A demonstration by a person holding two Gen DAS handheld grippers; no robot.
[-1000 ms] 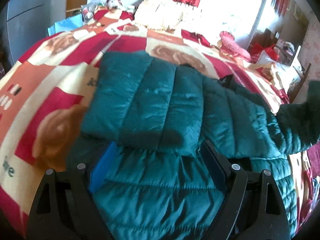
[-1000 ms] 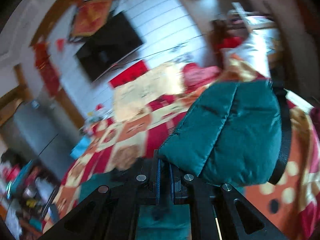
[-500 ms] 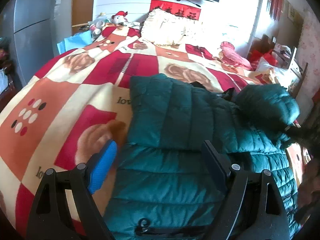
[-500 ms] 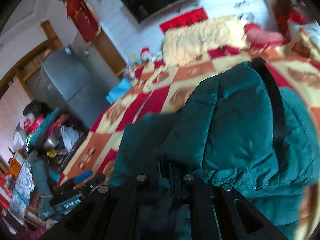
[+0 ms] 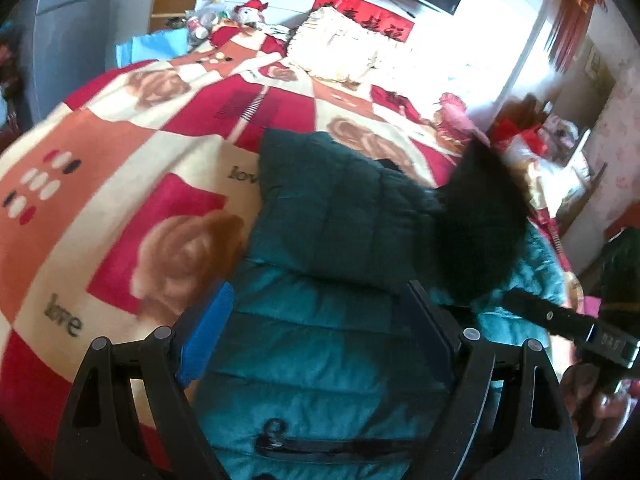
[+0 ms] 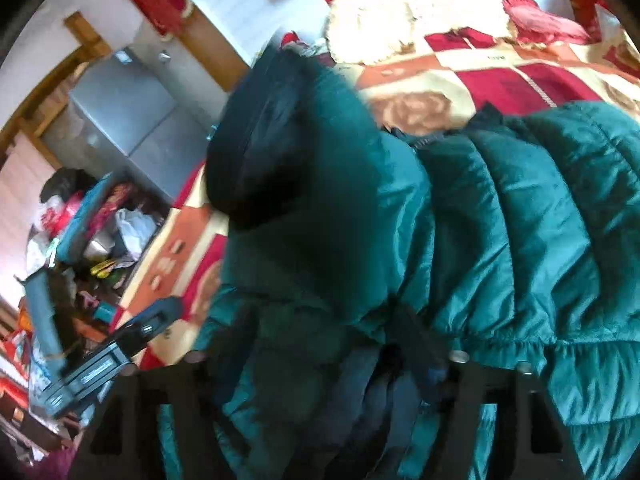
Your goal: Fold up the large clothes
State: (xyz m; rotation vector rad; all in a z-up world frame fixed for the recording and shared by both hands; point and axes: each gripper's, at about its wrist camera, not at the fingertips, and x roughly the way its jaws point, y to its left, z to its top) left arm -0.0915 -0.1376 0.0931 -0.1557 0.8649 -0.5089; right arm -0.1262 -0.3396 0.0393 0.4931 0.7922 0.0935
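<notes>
The teal puffer jacket [image 5: 332, 320] sprawls across the lower centre of the left view, one sleeve [image 5: 340, 216] folded over its body, on a bed under a red, orange and cream rose blanket [image 5: 120, 184]. A cream pillow [image 5: 340, 52] sits top centre below a red banner, a grey cabinet [image 6: 132, 120] upper left in the right view. The left claw [image 5: 316, 328] hangs just above the jacket, fingers wide apart, gripping nothing. The right claw [image 6: 404, 364] is buried in bunched teal fabric at bottom centre; clamped or not, cannot tell. The other sleeve [image 6: 304, 160] rises blurred above it.
</notes>
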